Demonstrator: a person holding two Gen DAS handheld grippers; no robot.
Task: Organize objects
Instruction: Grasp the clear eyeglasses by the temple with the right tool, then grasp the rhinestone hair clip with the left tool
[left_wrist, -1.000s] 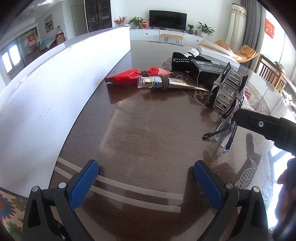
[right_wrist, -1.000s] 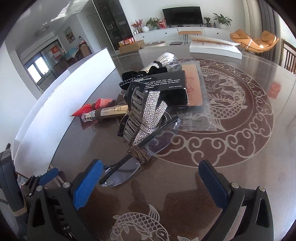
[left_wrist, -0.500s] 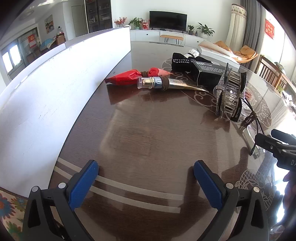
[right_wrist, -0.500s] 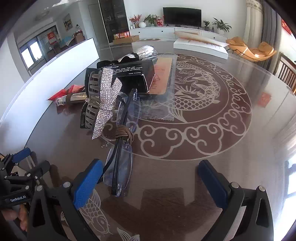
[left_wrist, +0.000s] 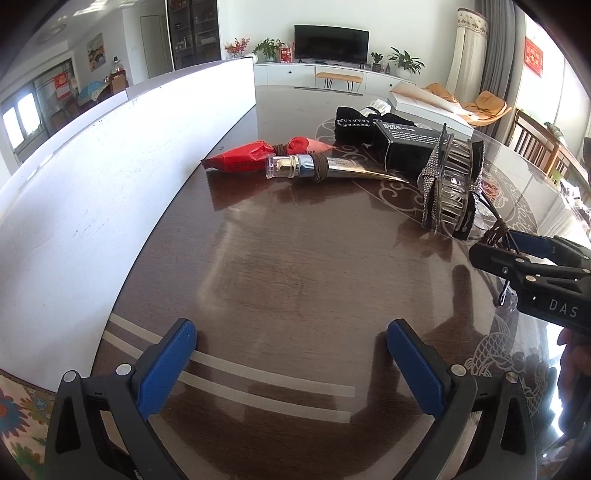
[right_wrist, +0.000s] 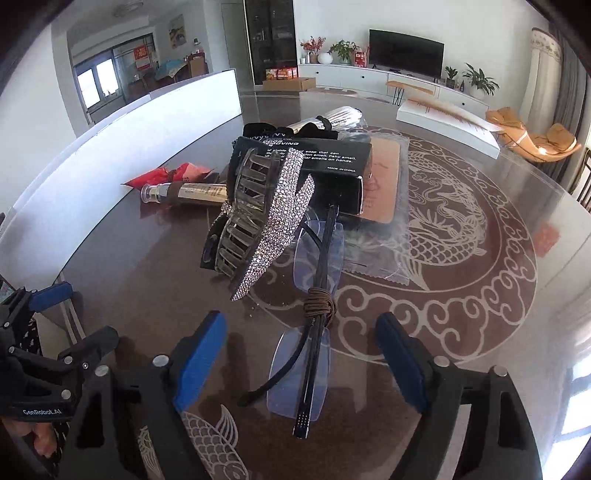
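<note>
Right wrist view, nearest first: the right gripper (right_wrist: 299, 354) straddles folded clear-lensed glasses (right_wrist: 314, 332) lying on the glossy table (right_wrist: 480, 295), its blue fingers (right_wrist: 199, 354) apart on either side and touching neither lens nor temple. Its jaws have just been closing, yet the glasses lie loose between them. A brown hair tie (right_wrist: 320, 303) is wound round the folded temples. Just beyond, a rhinestone hair claw (right_wrist: 258, 221) leans against a black box (right_wrist: 306, 166), which rests partly on a clear packet (right_wrist: 384, 184) – this packet shows only here. Farther left lie a gold tube (right_wrist: 184, 192) and a red sachet (right_wrist: 162, 175).

Left wrist view shows what the other cannot – the left gripper (left_wrist: 291, 365) with its fingers (left_wrist: 166, 365) spread wide over bare table (left_wrist: 295, 258), nothing between them. The right gripper (left_wrist: 532, 258) appears at the right edge, beside the hair claw (left_wrist: 450, 188); the glasses are almost wholly hidden behind it. The tube (left_wrist: 325, 170) and sachet (left_wrist: 262, 153) sit farther back, along a white panel (left_wrist: 110, 166).

Compared with a second ago, the glasses have swung from slanting under the left finger to lying lengthwise between both, and the claw stands more upright.
</note>
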